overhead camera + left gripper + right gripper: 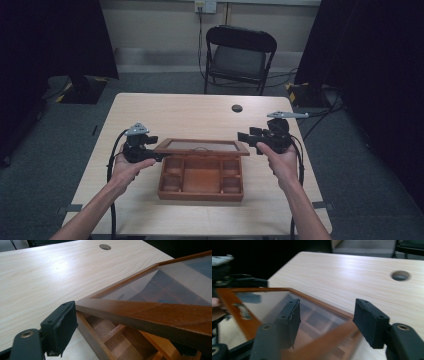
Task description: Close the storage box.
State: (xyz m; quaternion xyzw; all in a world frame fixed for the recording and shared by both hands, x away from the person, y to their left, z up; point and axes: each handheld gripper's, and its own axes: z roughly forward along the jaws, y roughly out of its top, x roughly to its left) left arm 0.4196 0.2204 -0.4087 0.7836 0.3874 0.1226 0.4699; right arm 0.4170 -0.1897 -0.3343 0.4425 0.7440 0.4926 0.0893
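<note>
A brown wooden box (pixel 200 193) with several open compartments sits near the table's front edge. Its glass-paned lid (pixel 201 146) is hinged at the back and stands partly raised. My left gripper (pixel 154 152) is shut on the lid's left frame rail (pixel 150 312). One jaw presses the rail's outer end, and the other is mostly hidden under the wood. The box wall (pixel 91 336) lies just below. My right gripper (pixel 244 136) hovers open at the lid's right end. In the right gripper view its jaws (pixel 327 320) stand wide apart over the blurred lid (pixel 242 317).
The pale wooden table (pixel 175 110) has a round cable hole (pixel 237 108) behind the box. A black folding chair (pixel 240 55) stands beyond the far edge. Dark curtains hang on both sides, and cables trail on the floor at right.
</note>
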